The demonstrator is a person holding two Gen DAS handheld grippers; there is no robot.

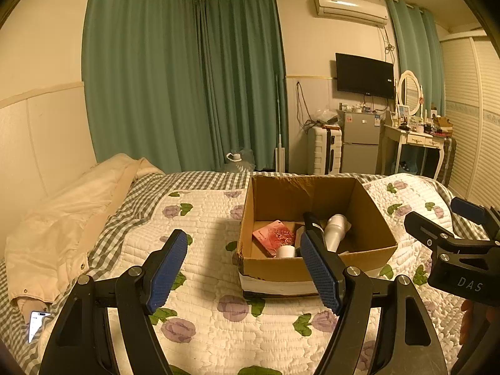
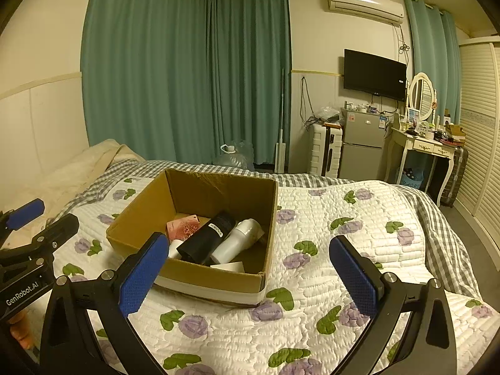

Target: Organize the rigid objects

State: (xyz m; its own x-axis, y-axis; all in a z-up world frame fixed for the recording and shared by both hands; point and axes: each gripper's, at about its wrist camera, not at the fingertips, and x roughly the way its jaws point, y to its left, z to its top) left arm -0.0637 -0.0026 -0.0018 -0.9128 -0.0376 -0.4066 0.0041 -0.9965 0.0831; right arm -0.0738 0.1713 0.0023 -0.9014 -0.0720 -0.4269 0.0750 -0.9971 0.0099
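Note:
An open cardboard box [image 1: 312, 264] [image 2: 212, 276] sits on the flowered quilt. Inside lie a pink patterned box [image 2: 182, 228], a black bottle [image 2: 207, 237], a white bottle [image 2: 237, 240], a small white container [image 2: 175, 248] and a white card [image 2: 229, 266]. My left gripper [image 1: 247, 272] hovers open just before the box's near left corner, holding nothing. In the left wrist view its right finger hides the black bottle, while the pink box [image 1: 275, 236] and white bottle [image 1: 335, 231] show. My right gripper [image 2: 250, 276] is open and empty in front of the box's near right corner.
The quilt [image 1: 203, 218] covers a bed. A cream garment [image 1: 62, 228] and a lit phone [image 1: 37, 322] lie at its left edge. Past the foot stand a water jug [image 2: 231, 156], a white suitcase [image 2: 325, 153], a small fridge [image 2: 364, 143] and a dressing table [image 2: 428, 147].

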